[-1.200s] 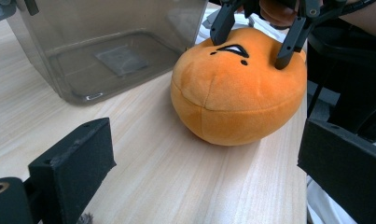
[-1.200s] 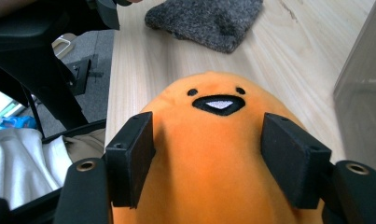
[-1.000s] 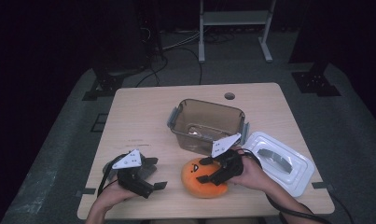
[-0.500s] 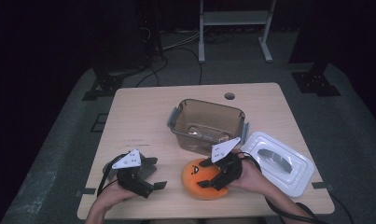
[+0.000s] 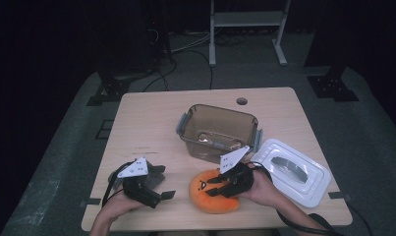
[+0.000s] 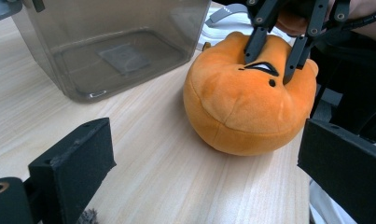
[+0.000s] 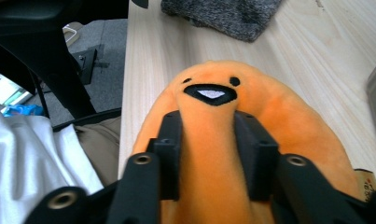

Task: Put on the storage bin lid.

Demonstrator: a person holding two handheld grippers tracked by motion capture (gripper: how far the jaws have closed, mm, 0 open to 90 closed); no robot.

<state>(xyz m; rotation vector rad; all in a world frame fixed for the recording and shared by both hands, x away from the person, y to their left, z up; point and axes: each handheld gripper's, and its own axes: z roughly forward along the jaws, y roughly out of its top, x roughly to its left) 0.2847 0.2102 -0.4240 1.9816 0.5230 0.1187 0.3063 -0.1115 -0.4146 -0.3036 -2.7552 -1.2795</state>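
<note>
One orange plush [image 5: 212, 194] lies on the worktop [image 5: 151, 123] in the lower centre of the high view, its long axis running roughly left to right and its face end toward the left of the frame. In the right gripper view the face [image 7: 211, 91] points away, up the frame. The right gripper [image 5: 220, 184] has just been closing its jaws, and they now pinch a ridge of the plush between them. The left gripper [image 5: 163, 189], one of two, rests at the lower left with its jaws wide and nothing in them. One clear box [image 5: 217, 130] stands just above the plush. One white lid [image 5: 294, 172] lies at the right.
</note>
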